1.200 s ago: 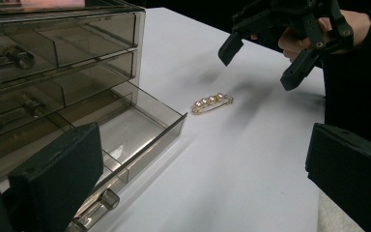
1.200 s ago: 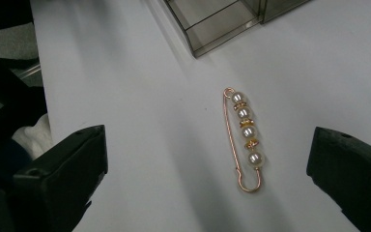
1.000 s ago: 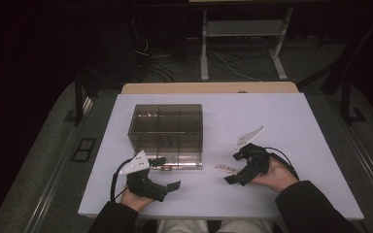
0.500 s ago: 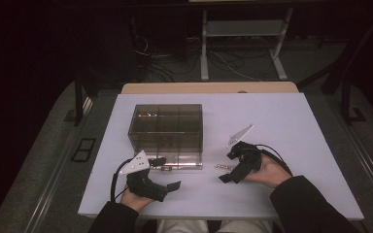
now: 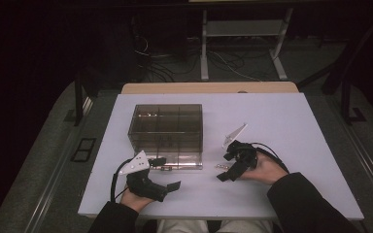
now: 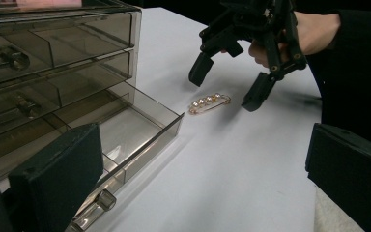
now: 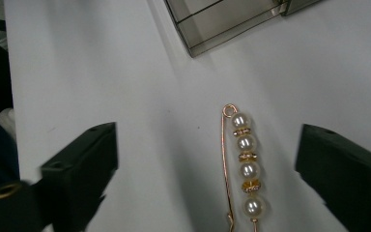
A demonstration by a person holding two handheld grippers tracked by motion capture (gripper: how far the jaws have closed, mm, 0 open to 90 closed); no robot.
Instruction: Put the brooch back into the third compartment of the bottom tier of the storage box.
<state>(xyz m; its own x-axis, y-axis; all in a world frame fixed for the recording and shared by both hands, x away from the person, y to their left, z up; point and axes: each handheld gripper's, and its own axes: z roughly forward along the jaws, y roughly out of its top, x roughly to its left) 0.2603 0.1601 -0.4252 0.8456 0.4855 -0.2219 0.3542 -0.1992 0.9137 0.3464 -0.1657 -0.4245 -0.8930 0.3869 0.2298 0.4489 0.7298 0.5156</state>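
A: What is lying on the white table (image 5: 291, 126)?

B: A gold pin strung with four pearls (image 7: 241, 164) is lying flat on it, just beside the open bottom drawer (image 6: 125, 130) of the smoky plastic drawer box (image 5: 167, 127).

A: Is anything gripping it?

B: No. The right gripper (image 5: 231, 167) is hanging over the pin with its jaws spread wide, one on each side, and neither is touching it. In the left gripper view that gripper (image 6: 227, 89) is straddling the pin (image 6: 210, 103), its tips close to the table.

A: And the other hand?

B: The left gripper (image 5: 166, 173) is sitting near the front of the box, by the drawer's knob (image 6: 105, 199), jaws wide apart and holding nothing.

A: Is the drawer holding anything?

B: Its nearest compartment is looking bare.
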